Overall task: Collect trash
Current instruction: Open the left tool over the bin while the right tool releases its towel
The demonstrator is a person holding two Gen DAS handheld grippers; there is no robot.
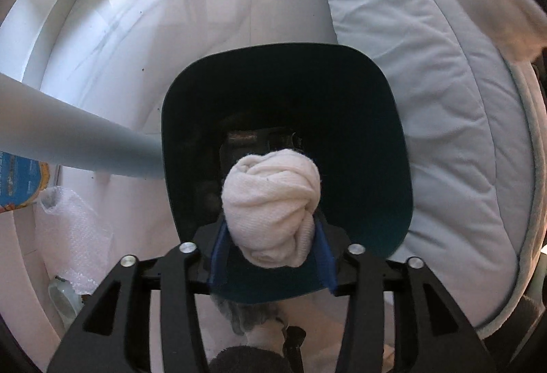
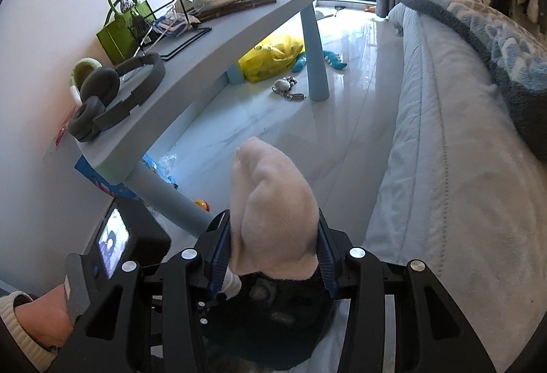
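Note:
In the left wrist view my left gripper (image 1: 271, 243) is shut on a rolled white sock (image 1: 271, 202) and holds it over the open mouth of a dark teal trash bin (image 1: 386, 147) that stands on the floor. The bin's bottom holds dark items I cannot make out. In the right wrist view my right gripper (image 2: 273, 246) is shut on a second white sock (image 2: 273, 202), held up above the floor between the table and the bed. The dark bin rim (image 2: 290, 338) shows just below this gripper.
A light blue table (image 2: 218, 65) with headphones (image 2: 109, 96), a green bag (image 2: 124, 27) and slippers stands left. Its leg (image 1: 78, 144) is beside the bin. A bed with a pale quilt (image 2: 444, 168) runs along the right. A yellow bag (image 2: 273, 55) and toys lie under the table. Bubble wrap (image 1: 71, 236) lies left.

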